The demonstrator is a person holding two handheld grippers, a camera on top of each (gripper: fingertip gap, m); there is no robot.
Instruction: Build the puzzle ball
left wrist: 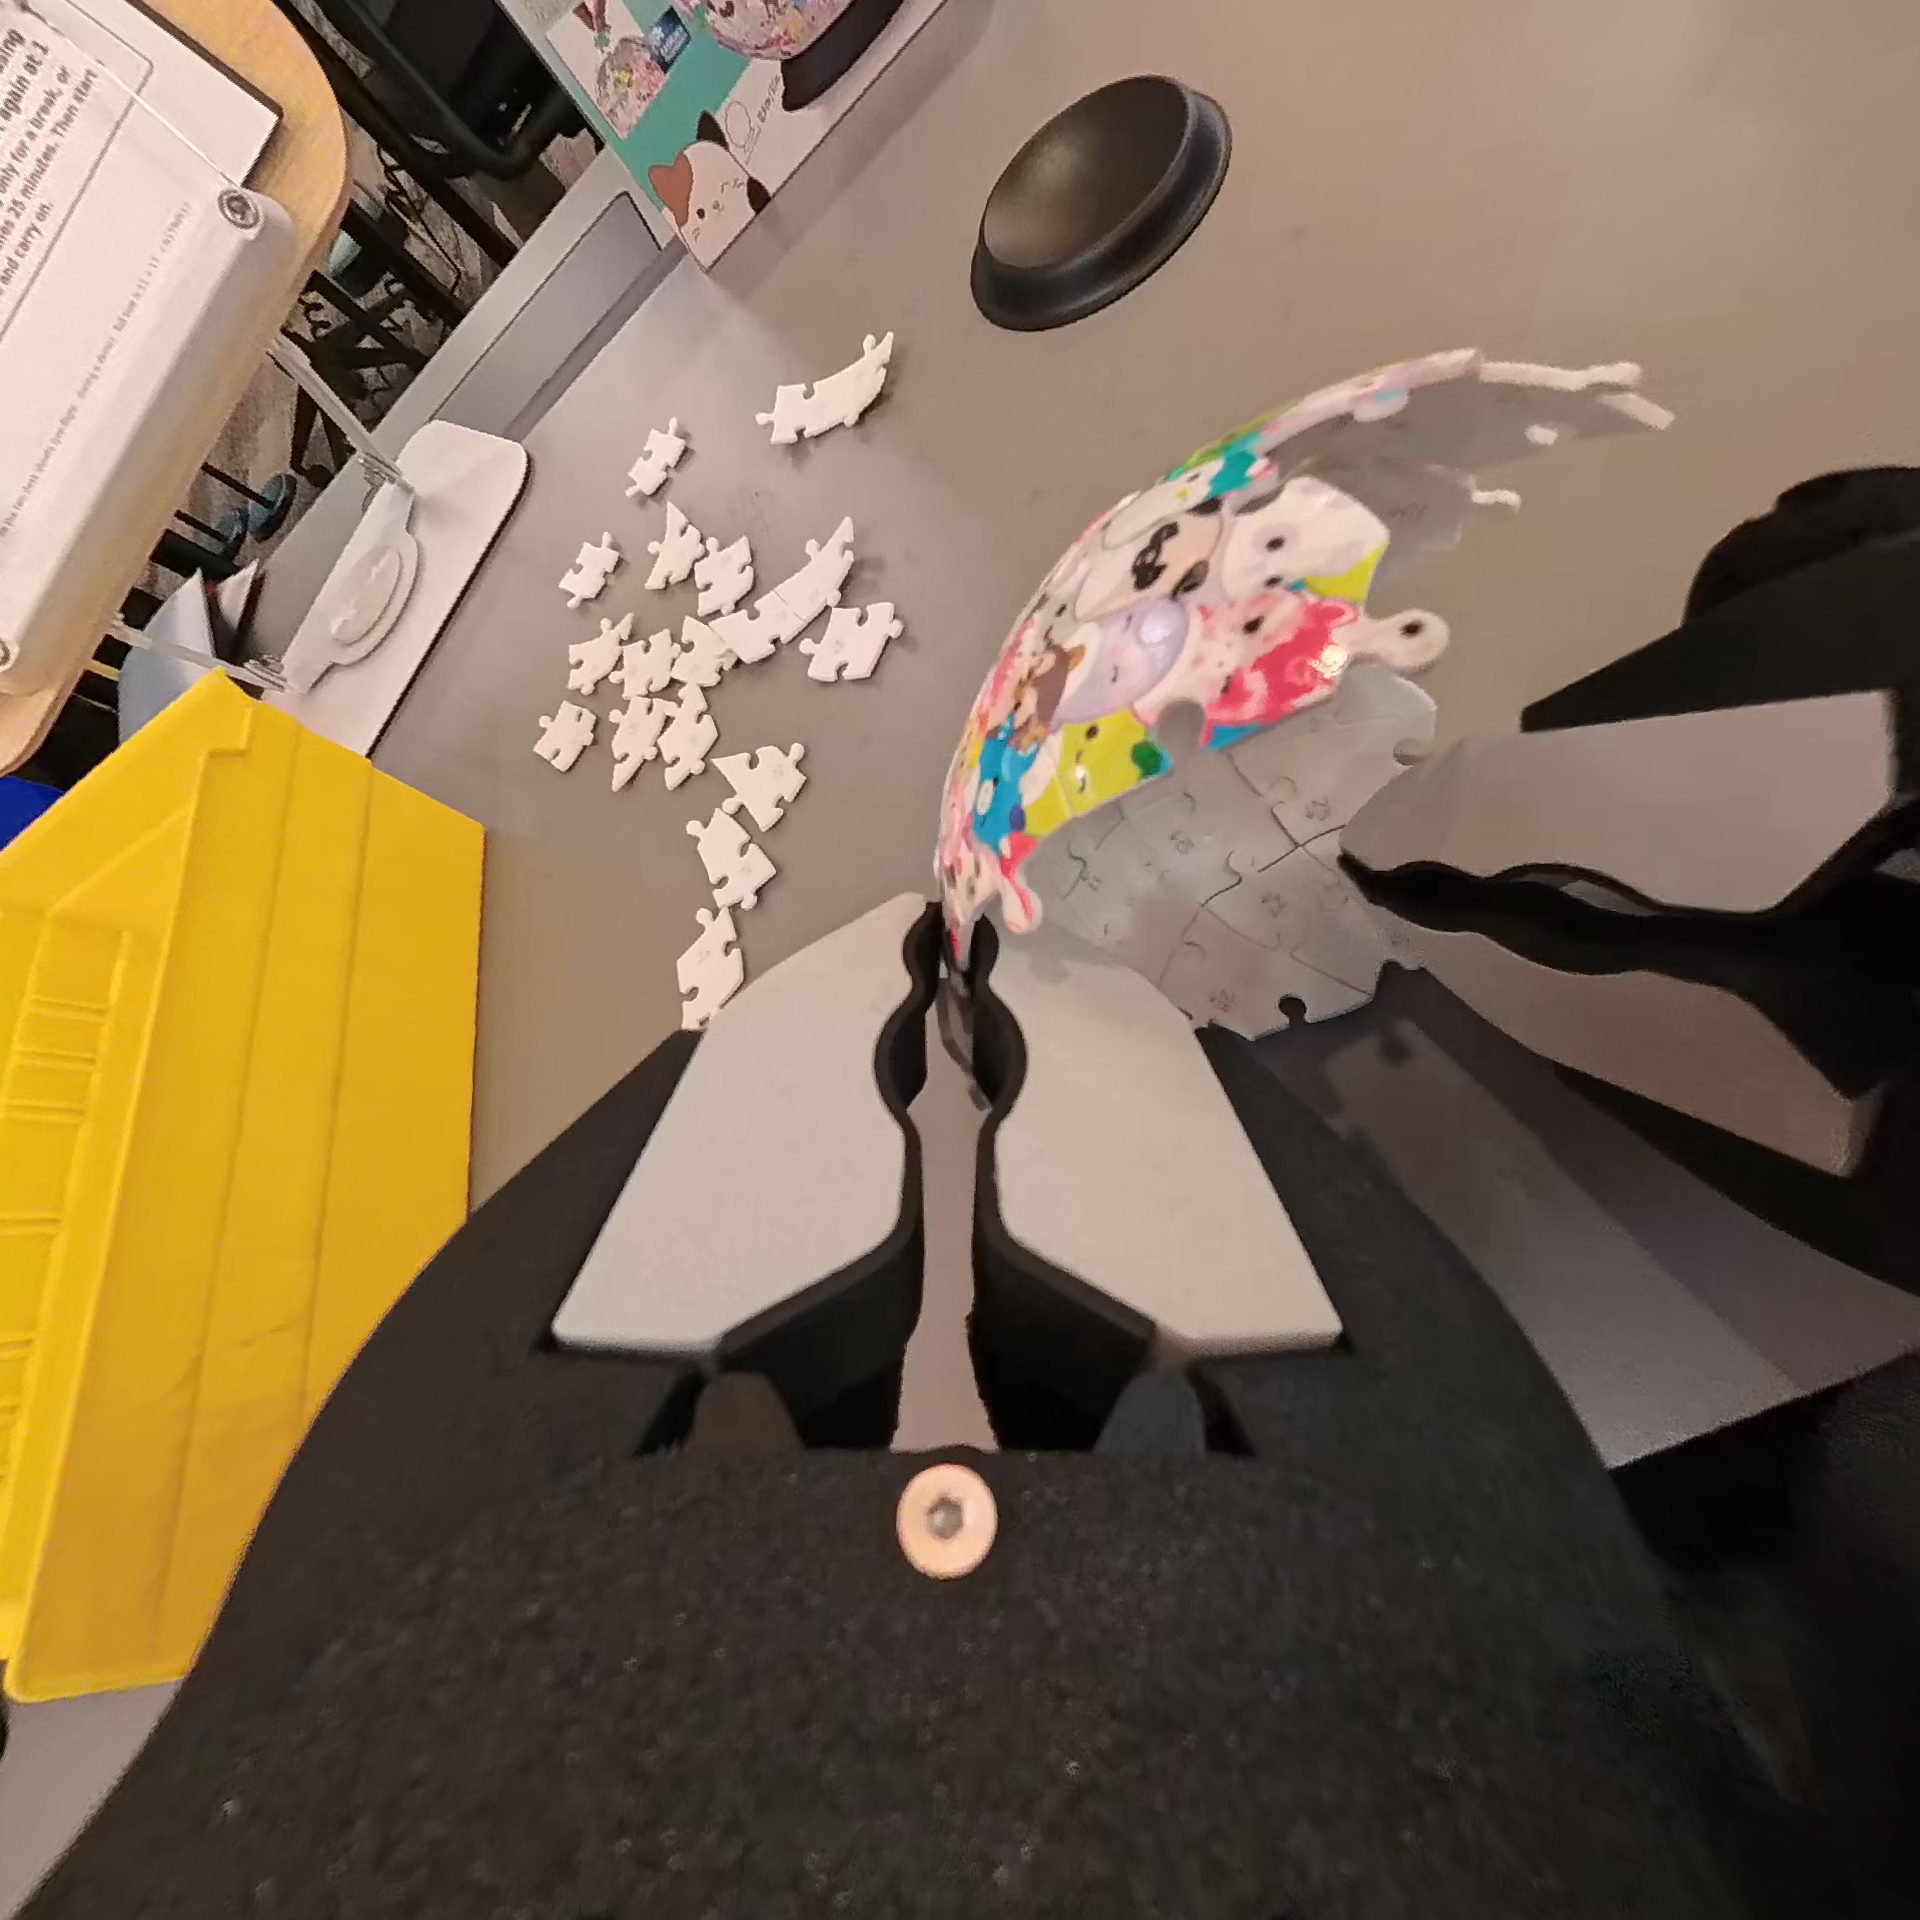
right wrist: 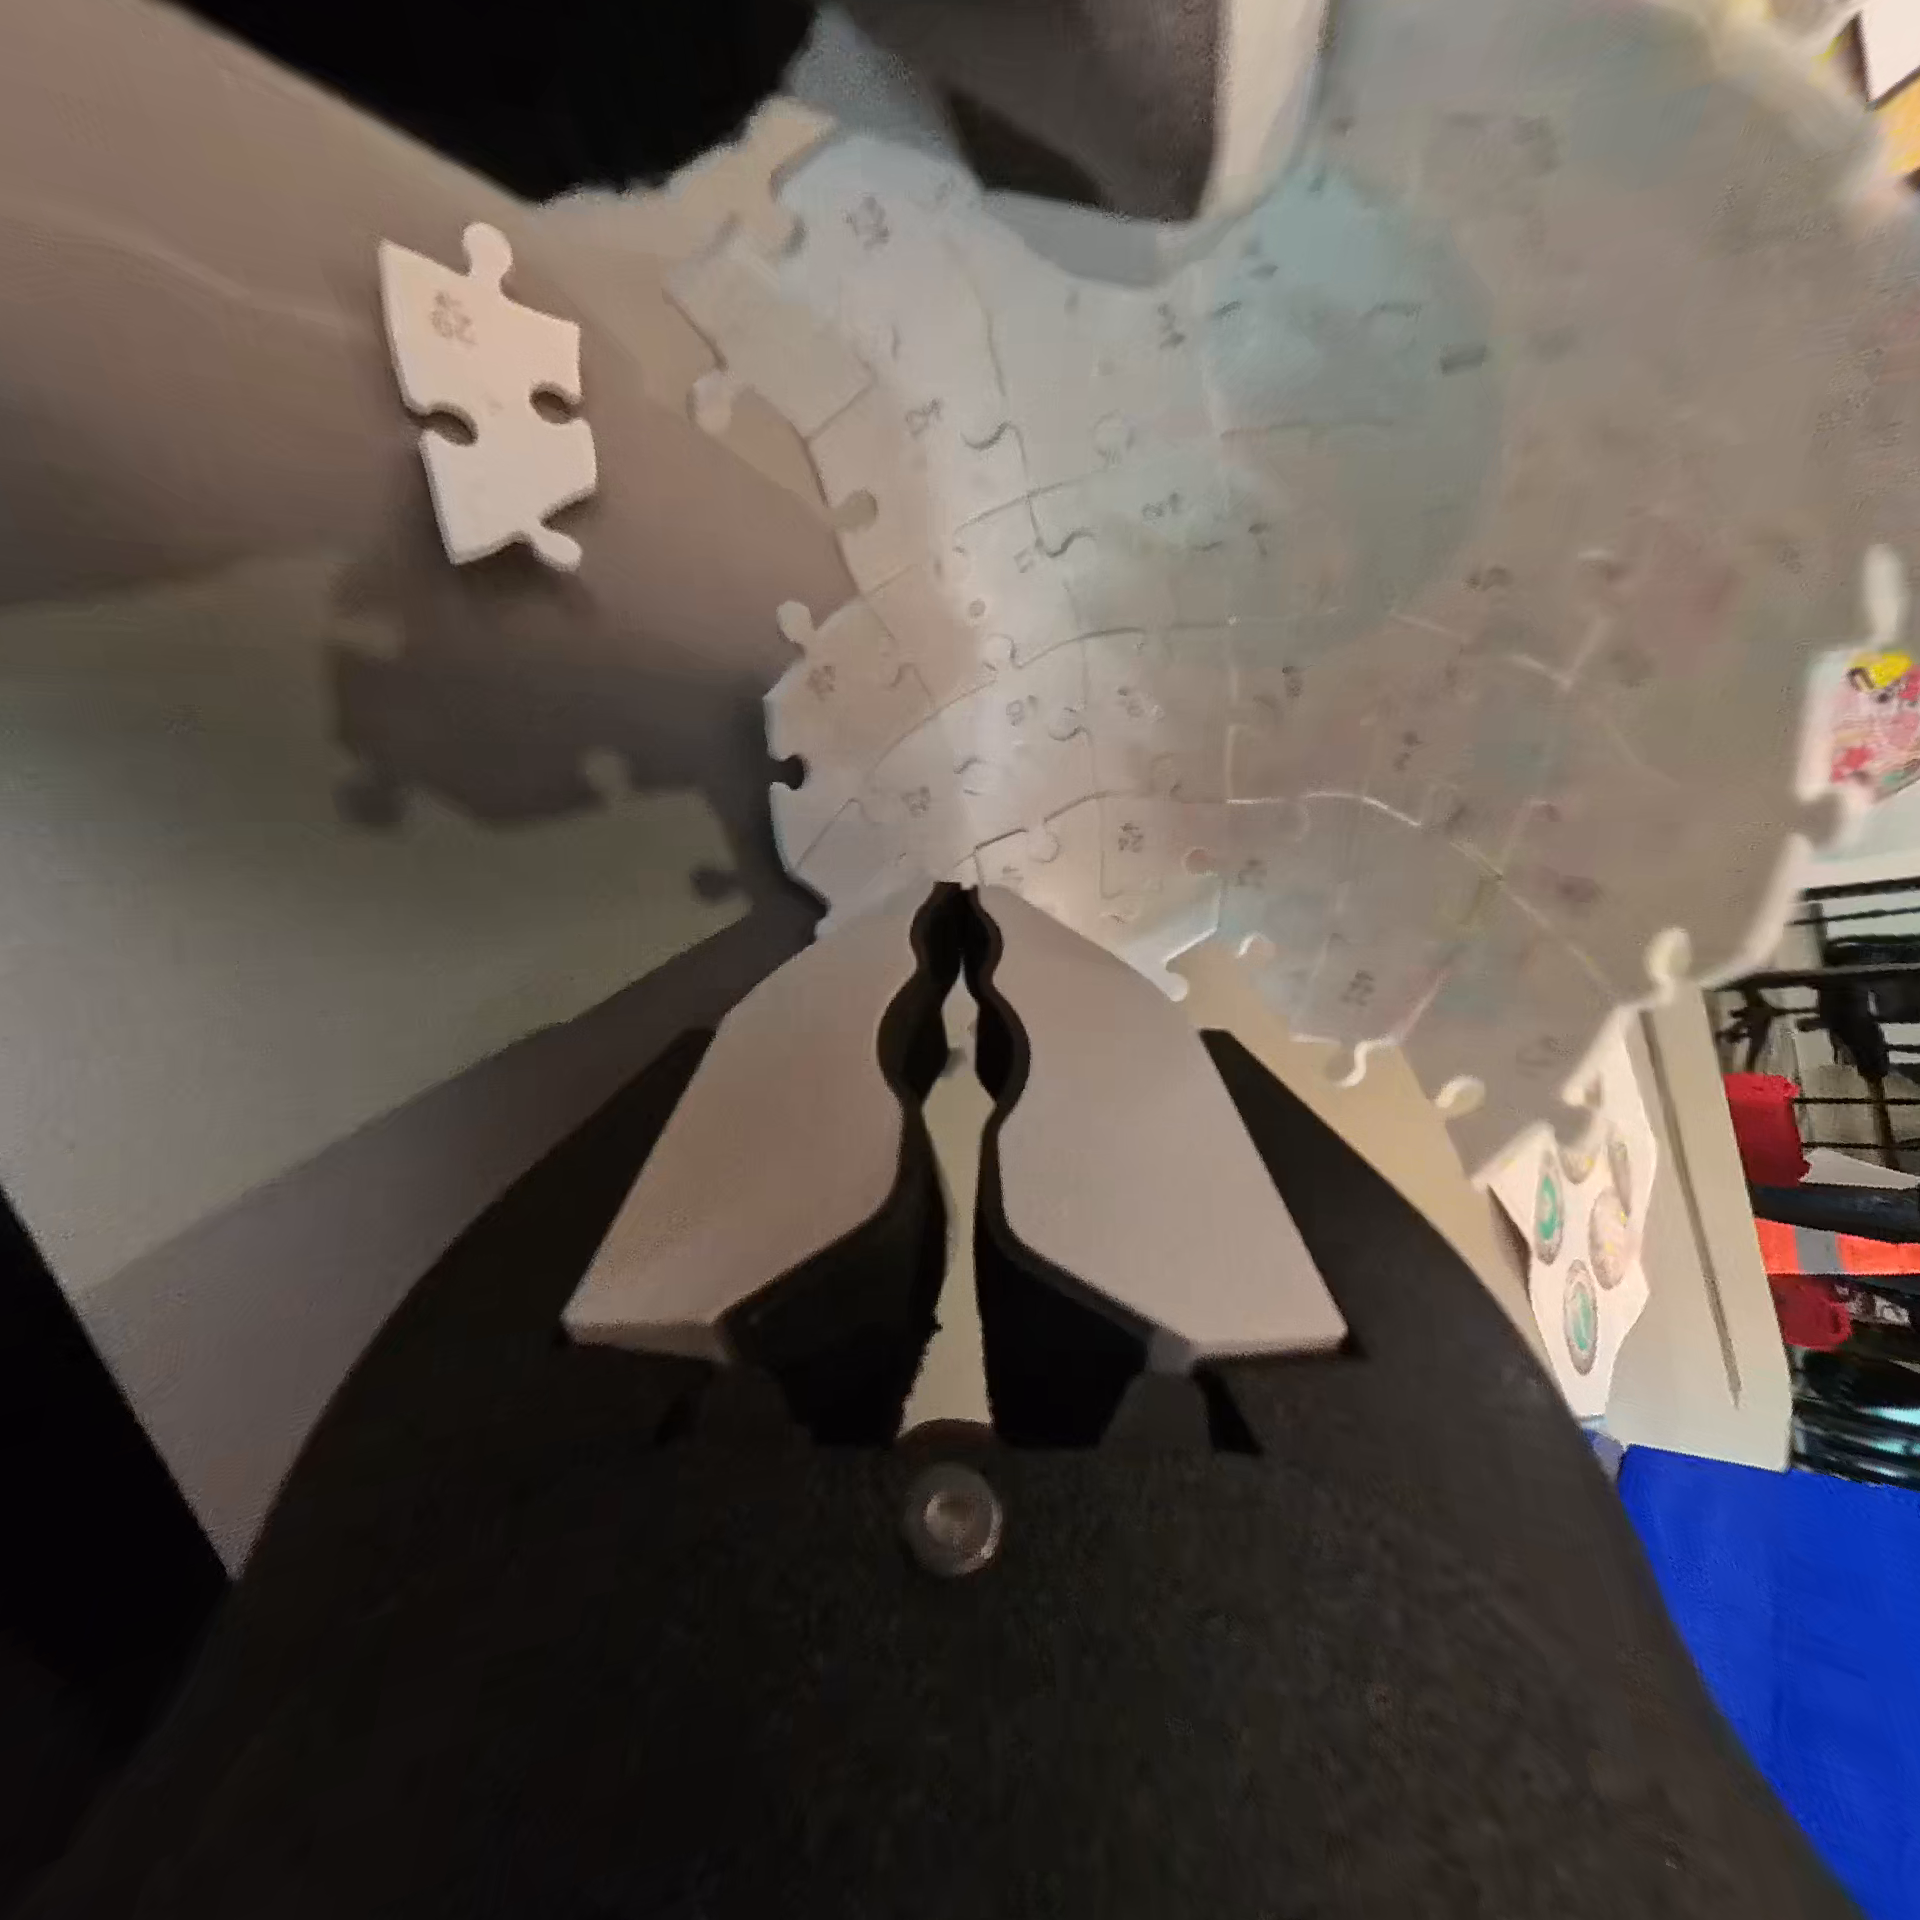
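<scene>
Both the left gripper and right gripper pinch edges of the glossy, curved half-built puzzle ball, matte white loose pieces scattered nearby

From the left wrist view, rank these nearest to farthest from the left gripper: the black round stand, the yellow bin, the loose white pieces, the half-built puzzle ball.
1. Half-built puzzle ball: its edge sits between the left gripper's fingertips.
2. Loose white pieces: ahead, slightly left, on the grey table.
3. Black round stand: far end of the table.
Yellow bin: alongside the gripper on the left; too close to call against the nearest pieces.
</scene>
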